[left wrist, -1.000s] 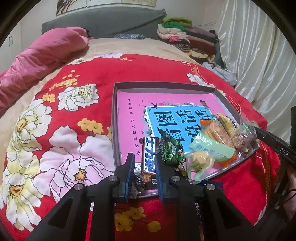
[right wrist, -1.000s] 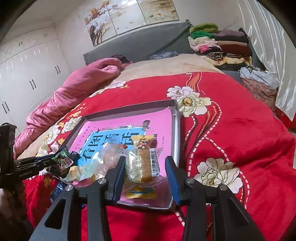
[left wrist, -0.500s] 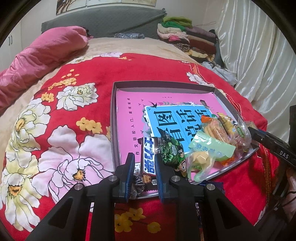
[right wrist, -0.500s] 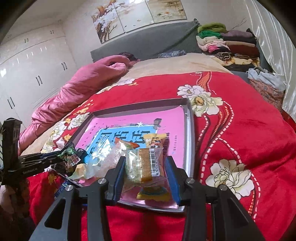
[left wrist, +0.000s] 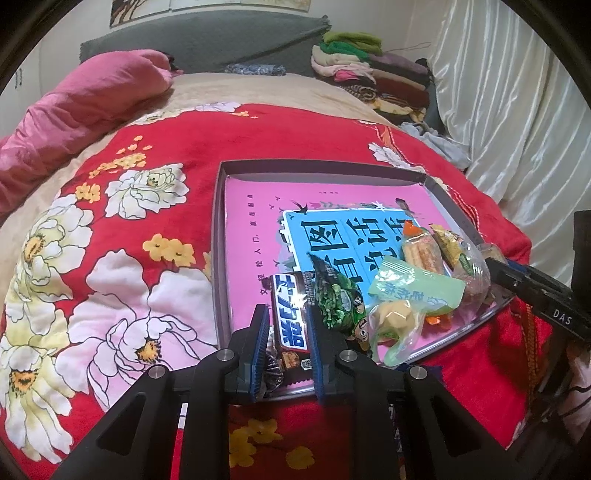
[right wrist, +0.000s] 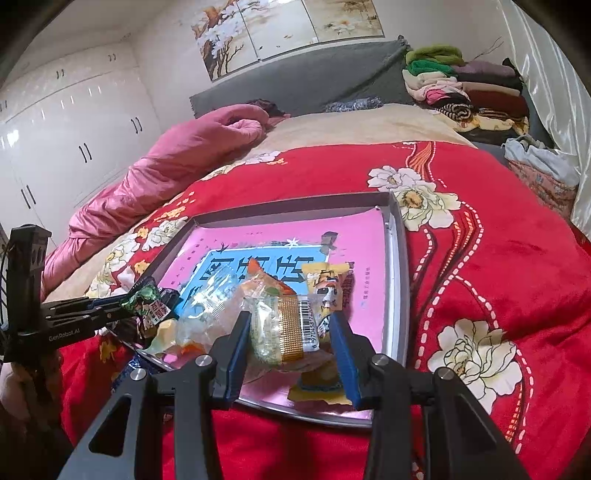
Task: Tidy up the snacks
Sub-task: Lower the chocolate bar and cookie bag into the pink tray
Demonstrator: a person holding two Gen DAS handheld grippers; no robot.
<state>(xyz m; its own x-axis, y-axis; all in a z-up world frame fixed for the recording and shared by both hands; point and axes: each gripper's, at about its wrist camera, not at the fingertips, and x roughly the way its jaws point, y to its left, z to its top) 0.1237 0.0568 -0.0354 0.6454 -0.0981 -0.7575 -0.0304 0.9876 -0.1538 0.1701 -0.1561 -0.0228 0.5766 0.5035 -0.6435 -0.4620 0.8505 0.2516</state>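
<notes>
Bed under a red floral blanket point(left wrist: 177, 155), grey tray point(left wrist: 218, 236) and pink quilt point(right wrist: 177, 166) on it.

You are working in a bedroom, on a bed point(right wrist: 480, 236) spread with a red blanket point(left wrist: 280, 140) patterned in large white and yellow flowers. Beneath its far edge a beige sheet point(right wrist: 369, 125) shows, and a crumpled pink quilt point(right wrist: 177, 162) runs along your left side. A grey upholstered headboard point(right wrist: 303, 81) backs the bed, with a painted blossom triptych point(right wrist: 288, 29) on the pale wall above it. Folded clothes point(right wrist: 461, 88) are stacked at the head's right corner. Glossy white wardrobe doors point(right wrist: 74, 133) with dark handles fill the left wall; shiny cream curtains point(left wrist: 517, 110) hang on the right, brightly lit.
</notes>
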